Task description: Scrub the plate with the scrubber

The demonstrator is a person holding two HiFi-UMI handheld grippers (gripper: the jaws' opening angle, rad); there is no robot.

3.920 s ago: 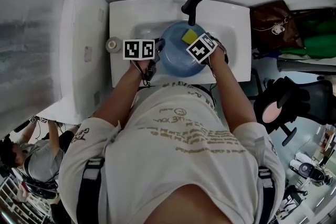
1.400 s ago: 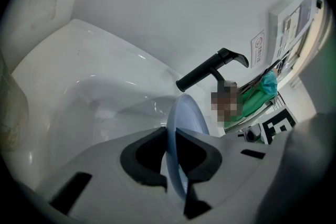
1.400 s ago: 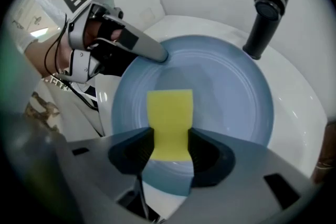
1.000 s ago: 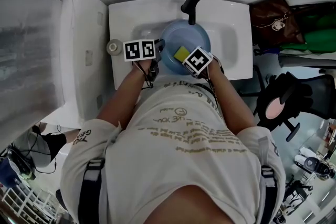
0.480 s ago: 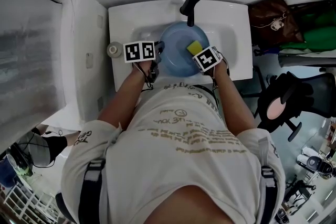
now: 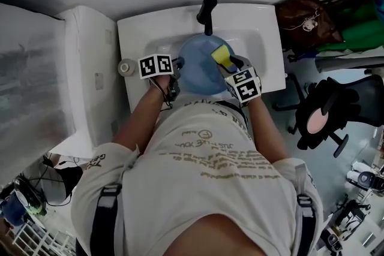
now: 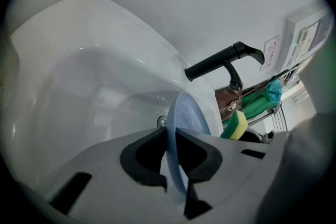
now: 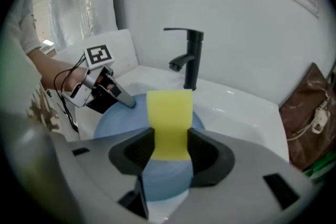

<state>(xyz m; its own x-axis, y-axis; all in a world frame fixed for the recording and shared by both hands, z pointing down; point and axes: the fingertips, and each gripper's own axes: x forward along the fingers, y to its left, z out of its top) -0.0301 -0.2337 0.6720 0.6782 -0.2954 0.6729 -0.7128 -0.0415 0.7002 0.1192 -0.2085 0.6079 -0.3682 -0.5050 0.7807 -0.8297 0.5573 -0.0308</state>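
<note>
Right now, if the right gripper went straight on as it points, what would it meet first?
Probably the blue plate: the right gripper, shut on the scrubber, points down at its face. Depth is unclear; the faucet stands beyond.

Over the blue plate [image 6: 197, 76], right gripper [image 6: 229, 64] holds yellow scrubber [image 6: 219, 55].
</note>
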